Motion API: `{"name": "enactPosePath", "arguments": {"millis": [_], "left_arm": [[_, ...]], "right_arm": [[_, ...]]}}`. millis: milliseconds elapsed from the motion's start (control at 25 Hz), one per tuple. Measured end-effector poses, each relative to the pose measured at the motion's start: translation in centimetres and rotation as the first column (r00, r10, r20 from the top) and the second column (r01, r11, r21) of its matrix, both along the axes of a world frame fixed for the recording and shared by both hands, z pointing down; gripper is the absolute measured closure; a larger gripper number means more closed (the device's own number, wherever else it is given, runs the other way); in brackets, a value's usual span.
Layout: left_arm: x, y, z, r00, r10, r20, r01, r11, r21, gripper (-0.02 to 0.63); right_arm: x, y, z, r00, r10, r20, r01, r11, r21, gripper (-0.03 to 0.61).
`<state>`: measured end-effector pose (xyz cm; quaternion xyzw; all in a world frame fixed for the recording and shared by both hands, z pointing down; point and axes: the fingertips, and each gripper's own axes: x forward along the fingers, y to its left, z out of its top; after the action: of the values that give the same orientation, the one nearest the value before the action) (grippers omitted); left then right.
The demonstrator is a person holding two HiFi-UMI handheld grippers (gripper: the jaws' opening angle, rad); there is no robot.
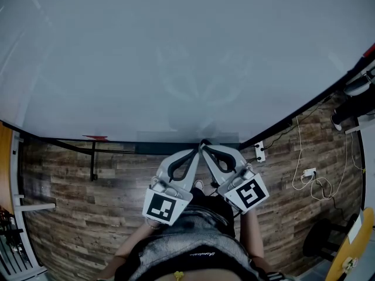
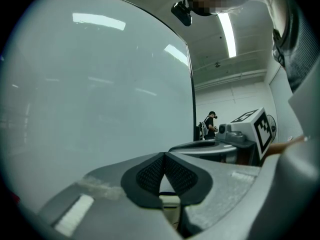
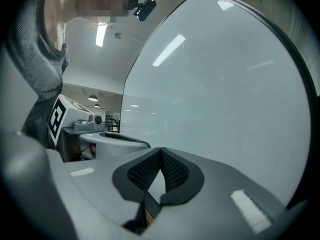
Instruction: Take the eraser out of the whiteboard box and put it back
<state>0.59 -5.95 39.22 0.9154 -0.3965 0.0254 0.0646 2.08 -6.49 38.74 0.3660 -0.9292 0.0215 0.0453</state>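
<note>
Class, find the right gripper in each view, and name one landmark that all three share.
Head view: right gripper, lower centre, tip towards the whiteboard.
Left gripper view: right gripper, middle right, seen side-on.
Right gripper view: right gripper, bottom centre, shut.
Shared landmark: the whiteboard.

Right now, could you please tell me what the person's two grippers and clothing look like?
The left gripper and right gripper are pale grey and curved, with black textured pads at the tips. Each carries a white cube printed with black square markers. The person wears a grey ribbed top.
</note>
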Motion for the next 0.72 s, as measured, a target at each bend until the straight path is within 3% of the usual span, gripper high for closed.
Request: {"name": "enactPosePath", "arguments": {"millis": [720], "left_arm": [[-0.11,-0.09,0.69,1.0,-0.012,0.007,0.012,1.0,-0.008,0.612]], "right_arm": [[0.13,0.29,0.29,0.999,0.001,-0.032,-0.001,1.0,0.005,0.578]]}}
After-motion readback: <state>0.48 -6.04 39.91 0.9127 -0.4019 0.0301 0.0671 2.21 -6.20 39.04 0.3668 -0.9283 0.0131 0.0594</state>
